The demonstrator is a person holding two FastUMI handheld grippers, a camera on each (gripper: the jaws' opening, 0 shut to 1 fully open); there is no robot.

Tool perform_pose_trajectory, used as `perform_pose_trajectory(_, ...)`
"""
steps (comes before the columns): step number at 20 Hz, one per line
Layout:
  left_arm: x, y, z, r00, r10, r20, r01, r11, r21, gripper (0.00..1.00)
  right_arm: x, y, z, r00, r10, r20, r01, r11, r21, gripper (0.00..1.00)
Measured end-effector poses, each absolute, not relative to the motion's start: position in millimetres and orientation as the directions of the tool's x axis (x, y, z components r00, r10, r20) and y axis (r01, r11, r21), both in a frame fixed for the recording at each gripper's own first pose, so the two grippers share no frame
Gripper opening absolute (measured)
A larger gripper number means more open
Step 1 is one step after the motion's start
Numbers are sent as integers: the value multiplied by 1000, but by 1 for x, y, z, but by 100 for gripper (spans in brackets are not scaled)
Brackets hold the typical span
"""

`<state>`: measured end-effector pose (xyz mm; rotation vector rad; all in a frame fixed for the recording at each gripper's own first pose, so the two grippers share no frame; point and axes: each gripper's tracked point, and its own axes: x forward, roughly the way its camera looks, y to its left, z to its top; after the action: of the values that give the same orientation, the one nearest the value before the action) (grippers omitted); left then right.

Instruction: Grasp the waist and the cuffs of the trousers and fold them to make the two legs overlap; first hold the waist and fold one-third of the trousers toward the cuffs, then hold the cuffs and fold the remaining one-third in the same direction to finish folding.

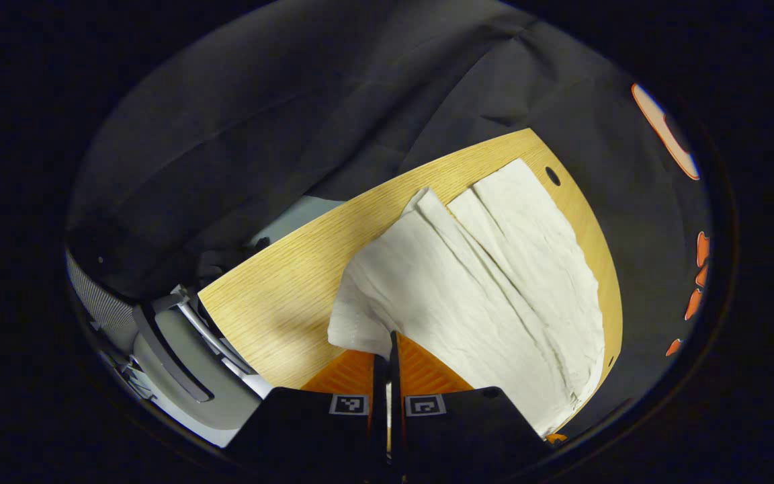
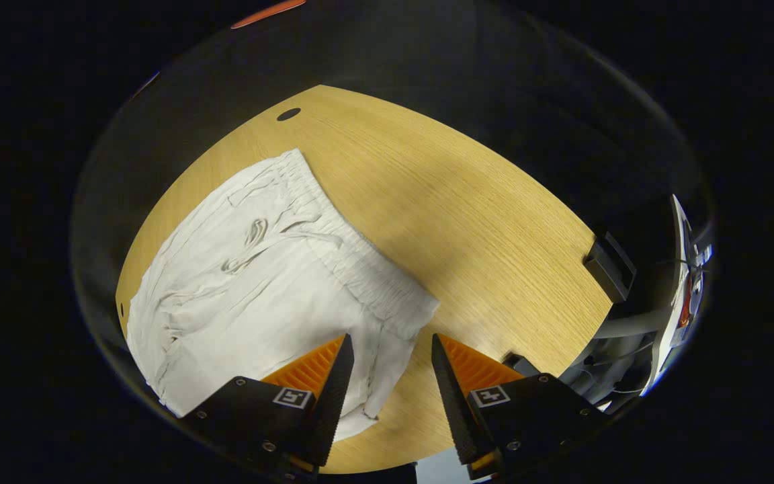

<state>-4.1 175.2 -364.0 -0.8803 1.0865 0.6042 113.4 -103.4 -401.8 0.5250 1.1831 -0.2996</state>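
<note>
I see the white, crinkled cloth trousers [image 1: 488,282] lying flat on the light wooden table [image 1: 273,302], with the two legs side by side. So I think I am at the first step, laying one leg over the other.

My left gripper [image 1: 387,366] has its two fingers pressed together, pinching a corner of the trousers at the near edge. I think this is a cuff.

My right gripper [image 2: 390,376] has its fingers wide apart with nothing between them. It hangs just over the stretchy waist [image 2: 360,269], near its corner.

Next, I think the right gripper must go down and pinch that waist corner. Then both can lift and carry this side over the other leg.

The table has a small dark hole [image 2: 288,114] at its far edge. Dark cloth [image 1: 293,101] hangs behind it. A grey chair [image 1: 179,349] stands to the left.
</note>
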Motion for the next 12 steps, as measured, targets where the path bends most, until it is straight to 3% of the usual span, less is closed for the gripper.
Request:
perform_pose_trajectory(2, 1, 174, -353, 399, 10, -917, -782, 525, -335, 6, 115, -106, -410, 347, 51, -936, 509, 829, 234, 70)
perform_pose_trajectory(4, 10, 175, -344, 430, 17, -903, -773, 524, -358, 6, 117, -103, -416, 335, 84, -938, 531, 806, 262, 55)
perform_pose_trajectory(6, 16, 174, -333, 446, 18, -895, -764, 528, -371, 6, 122, -105, -418, 339, 100, -935, 568, 771, 288, 51)
perform_pose_trajectory(7, 17, 174, -331, 450, 18, -893, -760, 532, -373, 6, 122, -104, -418, 340, 109, -934, 581, 757, 299, 41)
perform_pose_trajectory(10, 25, 173, -326, 464, 20, -885, -758, 527, -385, 6, 127, -102, -418, 355, 133, -925, 599, 728, 335, 29)
perform_pose_trajectory(11, 25, 173, -325, 468, 20, -883, -757, 525, -389, 6, 128, -101, -418, 364, 146, -920, 615, 704, 355, 13)
perform_pose_trajectory(12, 27, 173, -322, 473, 20, -881, -755, 525, -393, 6, 129, -99, -416, 376, 171, -911, 624, 679, 385, 11)
